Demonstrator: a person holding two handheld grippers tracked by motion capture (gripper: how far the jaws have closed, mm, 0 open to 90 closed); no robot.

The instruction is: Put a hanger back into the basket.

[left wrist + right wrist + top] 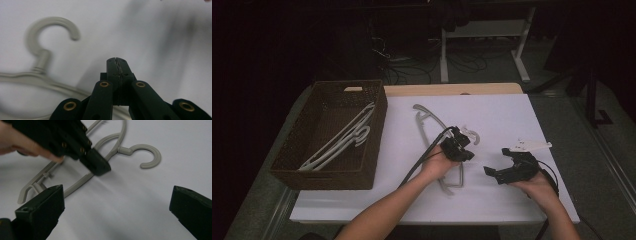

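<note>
With the grey hanger (439, 145) lying flat on the white surface (502, 115) right of the basket (329, 135), left tongs (117, 61) pressed together and empty above its neck, right tongs (117, 212) spread nearby, the jaws are best opened before descent onto the bar
</note>
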